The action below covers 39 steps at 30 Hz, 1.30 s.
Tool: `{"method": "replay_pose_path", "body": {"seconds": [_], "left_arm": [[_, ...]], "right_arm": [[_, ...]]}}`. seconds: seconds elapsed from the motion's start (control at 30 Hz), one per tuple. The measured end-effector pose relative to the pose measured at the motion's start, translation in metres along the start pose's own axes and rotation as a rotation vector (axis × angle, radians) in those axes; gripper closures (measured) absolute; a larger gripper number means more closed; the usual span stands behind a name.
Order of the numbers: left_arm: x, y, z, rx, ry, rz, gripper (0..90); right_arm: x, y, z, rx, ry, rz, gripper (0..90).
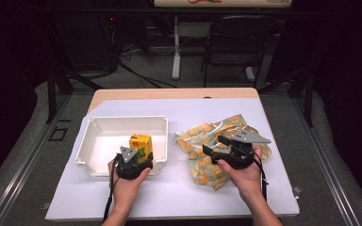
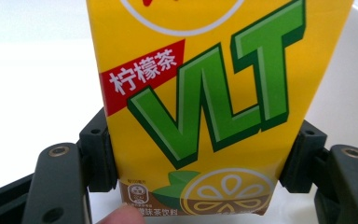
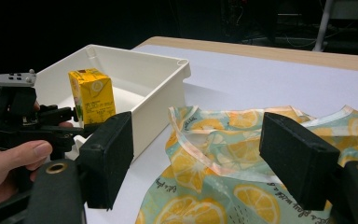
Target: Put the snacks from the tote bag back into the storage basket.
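Observation:
A yellow lemon tea carton stands upright in the near right part of a white plastic bin. My left gripper is shut on the carton's lower sides, its pads pressed against both faces. To the right, a lemon-print bag lies crumpled on the table. My right gripper is held over the bag's middle, open, with nothing between its jaws.
A white sheet covers the wooden table. A black folding chair and a table leg stand on the floor beyond the far edge. The bin's right wall sits close to the bag's left edge.

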<state>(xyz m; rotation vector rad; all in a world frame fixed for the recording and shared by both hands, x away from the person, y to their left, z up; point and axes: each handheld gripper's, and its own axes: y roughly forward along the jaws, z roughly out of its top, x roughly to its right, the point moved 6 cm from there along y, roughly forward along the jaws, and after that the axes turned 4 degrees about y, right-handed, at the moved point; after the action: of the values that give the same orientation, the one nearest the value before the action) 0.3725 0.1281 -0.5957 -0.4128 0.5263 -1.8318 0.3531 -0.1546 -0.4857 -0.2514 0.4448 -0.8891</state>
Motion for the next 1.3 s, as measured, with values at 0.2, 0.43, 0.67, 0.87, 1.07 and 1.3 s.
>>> {"method": "replay_pose_path", "body": {"seconds": [0.2,0.43,0.67,0.87,1.07,1.3], "left_arm": [[0.004,-0.002,-0.003,-0.028,0.024,0.029,30.2],[0.007,-0.008,-0.011,-0.090,0.017,0.018,26.5],[0.007,-0.026,-0.013,-0.097,-0.009,-0.060,15.7],[-0.002,-0.050,-0.017,-0.107,-0.020,-0.091,16.2],[-0.011,-0.070,-0.030,-0.104,-0.005,-0.110,46.6],[-0.004,-0.064,-0.027,-0.100,-0.006,-0.159,84.2]], "right_arm": [[0.002,0.001,-0.004,-0.006,0.005,-0.016,25.9],[0.002,-0.012,-0.014,-0.015,-0.034,-0.016,25.0],[0.025,-0.032,-0.042,-0.044,-0.026,-0.029,24.3],[0.036,-0.047,-0.050,-0.031,0.003,-0.052,24.2],[0.040,-0.058,-0.057,-0.035,0.013,-0.064,27.6],[0.038,-0.056,-0.061,-0.043,0.025,-0.076,27.9]]}}
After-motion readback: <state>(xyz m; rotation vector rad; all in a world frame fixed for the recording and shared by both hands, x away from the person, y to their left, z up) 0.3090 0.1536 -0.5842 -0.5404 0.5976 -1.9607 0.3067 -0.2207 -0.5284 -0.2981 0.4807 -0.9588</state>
